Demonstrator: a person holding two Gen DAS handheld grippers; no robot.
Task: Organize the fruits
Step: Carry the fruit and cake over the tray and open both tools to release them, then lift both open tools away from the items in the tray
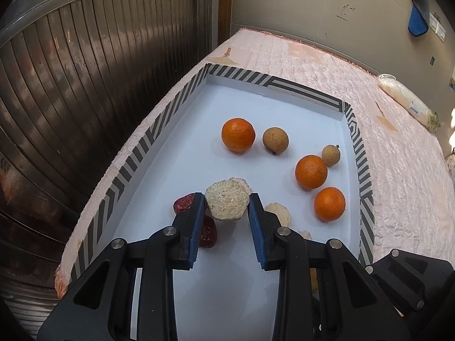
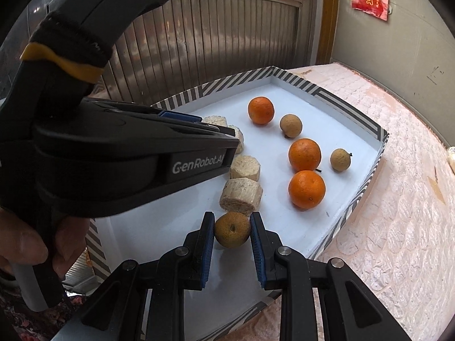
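- Left gripper (image 1: 226, 203): blue pads clamped on a pale, fibrous, cut cylindrical chunk (image 1: 227, 200), held above the white tray with black-and-white striped rim (image 1: 365, 170).
- Right gripper (image 2: 231, 228): pads pinching a small round brown-yellow fruit (image 2: 232, 229) at the tray's near edge.
- Three round orange citrus fruits (image 2: 304, 154) lie loose at 1 o'clock of the right gripper; two wrinkled dark red dates (image 1: 207, 231) sit under the left finger.

A: What's behind, at ten o'clock?
B: A ribbed metal shutter (image 1: 85, 65), with a wooden post (image 1: 226, 2) at its right edge.
A: And at two o'clock?
B: A blue cloth (image 1: 418, 14) hanging on the wall; below it a clear plastic bag (image 1: 406, 101) lies on the pink quilted cover (image 1: 398, 187).
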